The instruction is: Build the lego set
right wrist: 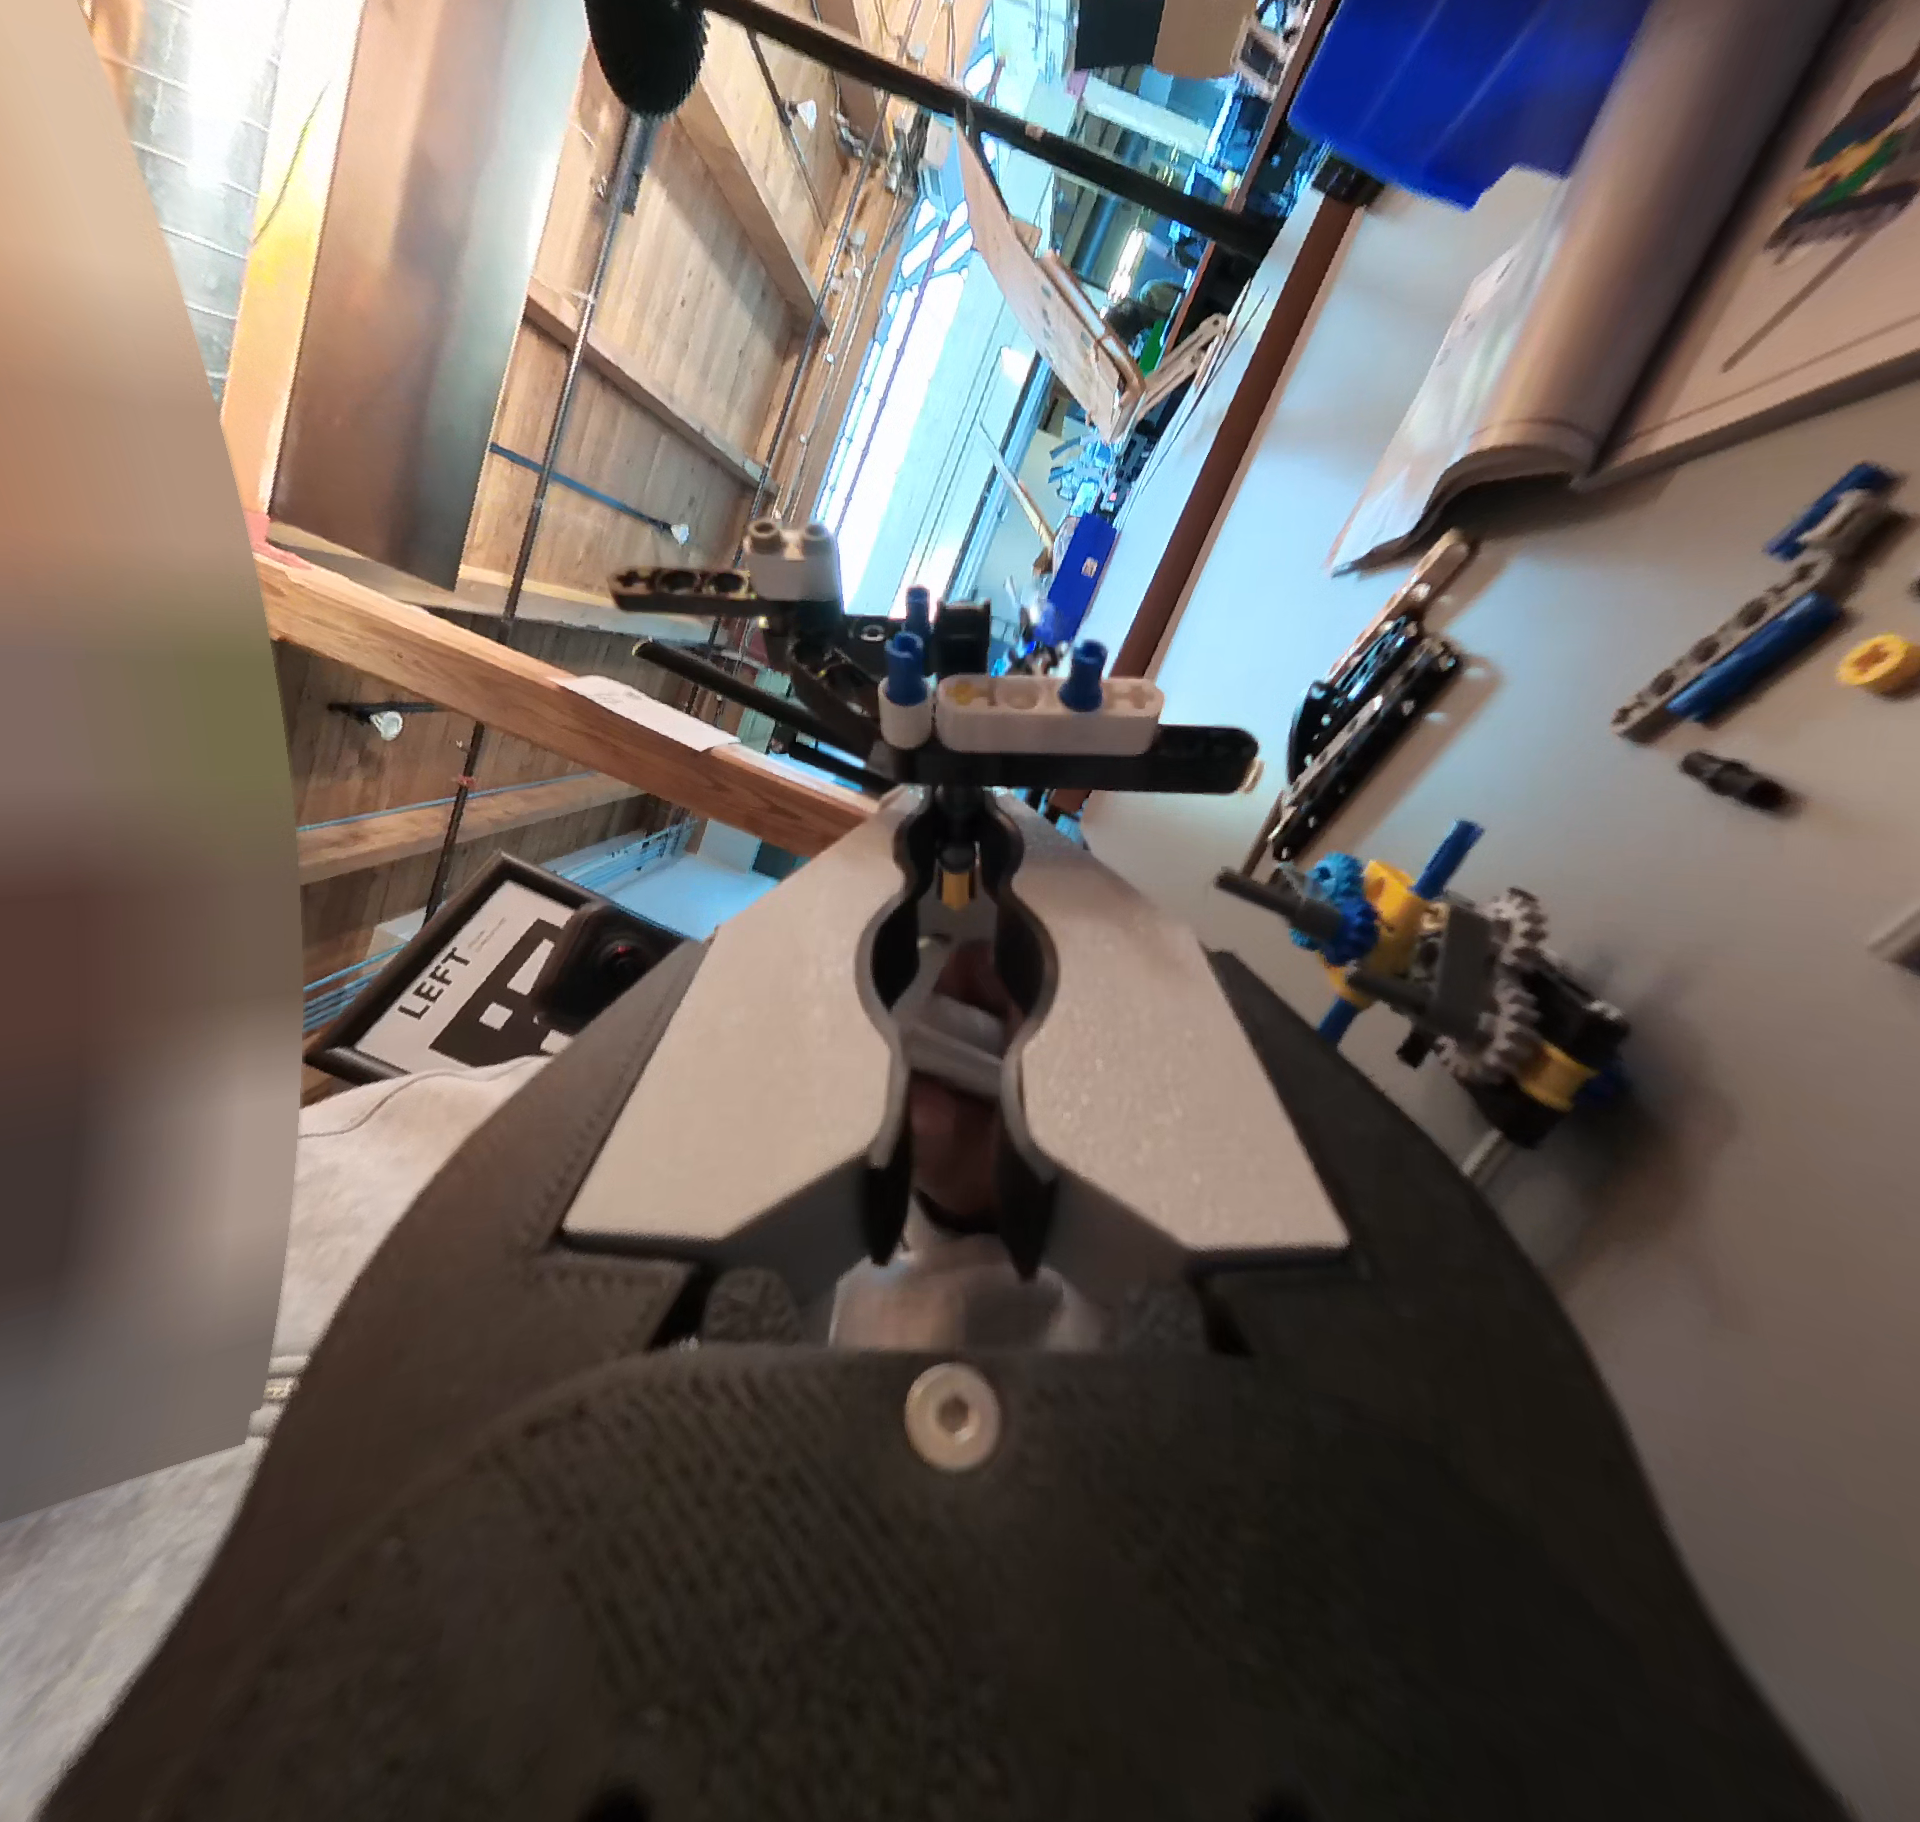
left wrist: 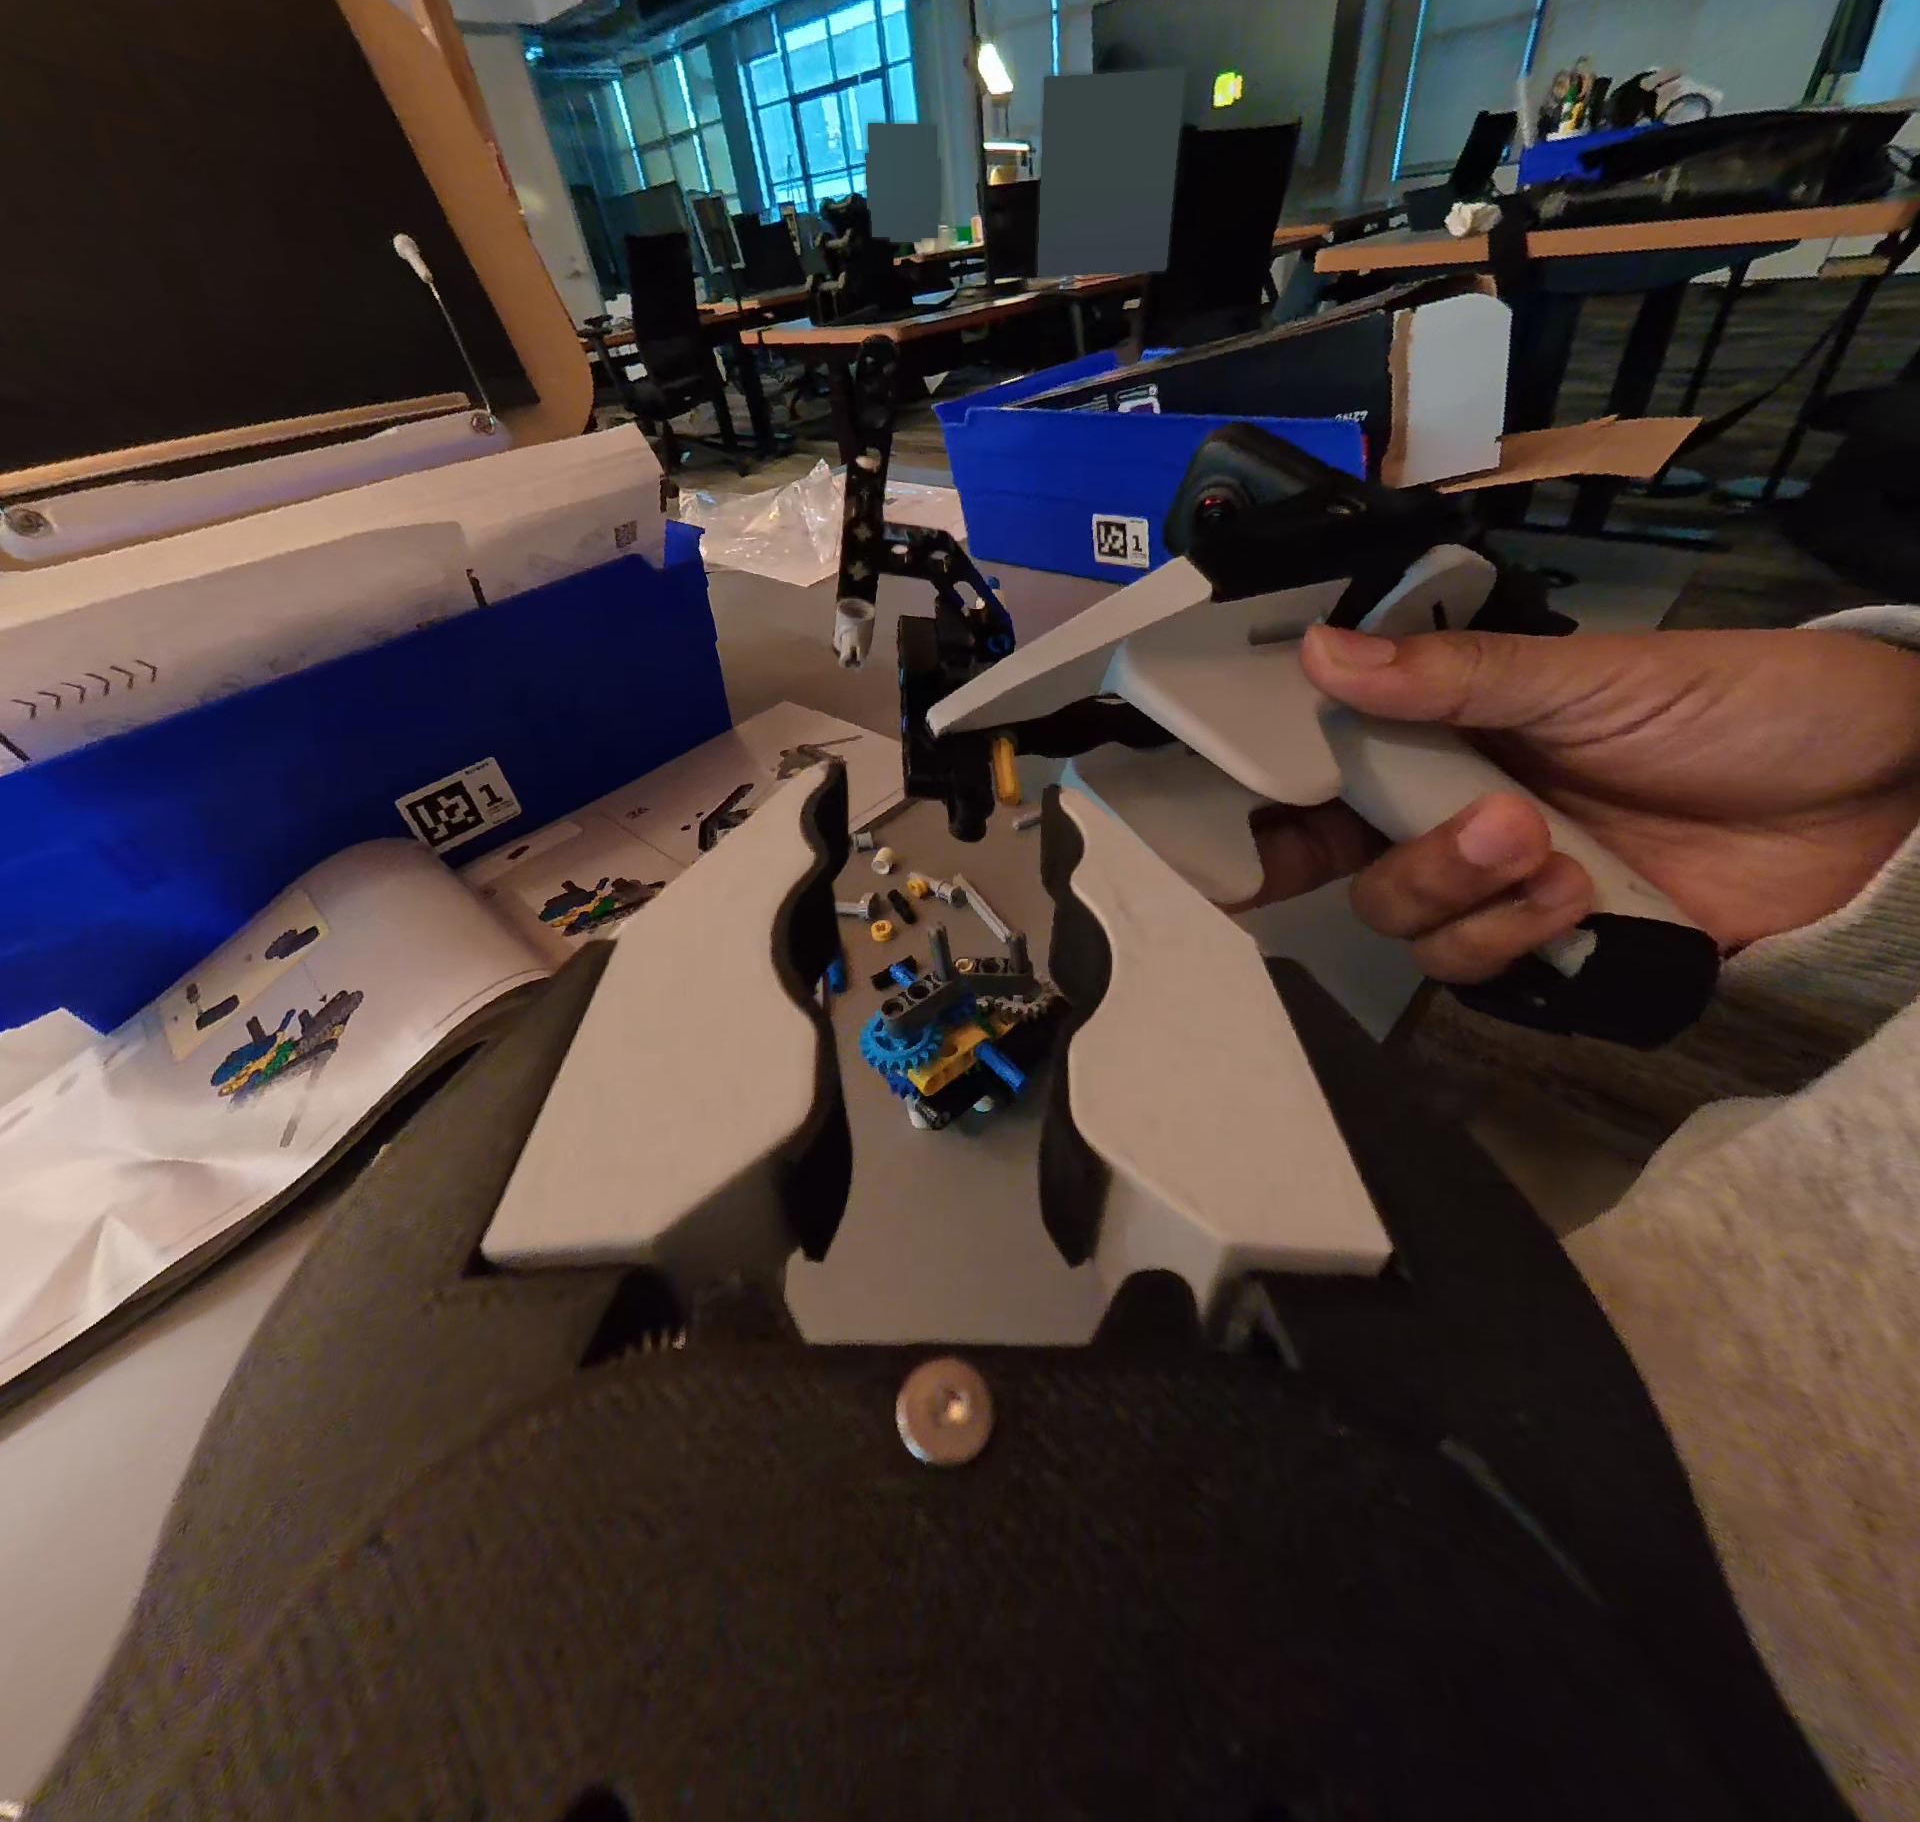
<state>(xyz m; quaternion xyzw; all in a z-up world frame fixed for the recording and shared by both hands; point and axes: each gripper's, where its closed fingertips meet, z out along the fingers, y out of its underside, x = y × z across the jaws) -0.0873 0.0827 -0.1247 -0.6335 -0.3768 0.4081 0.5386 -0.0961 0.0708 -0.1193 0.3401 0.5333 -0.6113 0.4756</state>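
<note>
My left gripper [left wrist: 945,808] is open and empty, low over the grey table [left wrist: 790,629]. Between its fingers lies a gear assembly [left wrist: 951,1040] with a blue gear, yellow block and grey beams; it also shows in the right wrist view [right wrist: 1455,983]. Small loose pieces [left wrist: 914,897] lie just beyond it. My right gripper [right wrist: 956,827] is shut on a black beam assembly [right wrist: 1039,733] with a white beam and blue pins, held in the air. In the left wrist view the right gripper [left wrist: 987,754] holds this assembly [left wrist: 935,650] above the loose pieces.
An open instruction booklet [left wrist: 312,993] lies at the left in front of a blue bin [left wrist: 364,733]. A second blue bin [left wrist: 1091,484] and a plastic bag [left wrist: 779,525] sit farther back. A blue-grey beam [right wrist: 1745,650], yellow bush [right wrist: 1875,666] and black pin [right wrist: 1730,780] lie loose. Less than 4 cm separates the two grippers' tips.
</note>
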